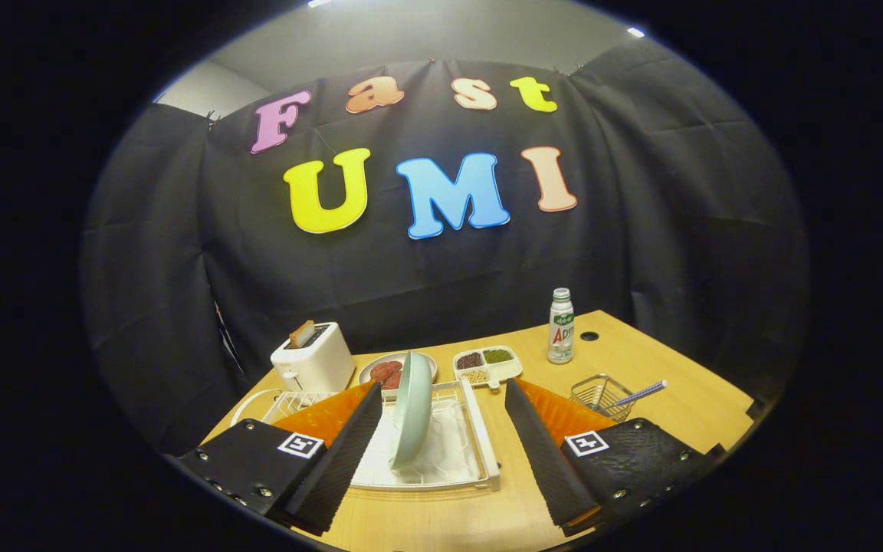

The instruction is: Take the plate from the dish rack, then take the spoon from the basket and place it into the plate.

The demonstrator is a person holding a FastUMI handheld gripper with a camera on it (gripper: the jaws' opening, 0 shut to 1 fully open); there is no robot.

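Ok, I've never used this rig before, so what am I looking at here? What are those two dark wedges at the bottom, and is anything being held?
The camera rides on a hand-held gripper and looks forward along it. The two wedges are its fingers, spread open, holding nothing. Between them a pale green plate stands on edge in a white dish rack on the wooden table. Beyond the right finger a wire basket holds a spoon. Farther back are a toaster, a plate of food, a divided snack tray and a bottle.
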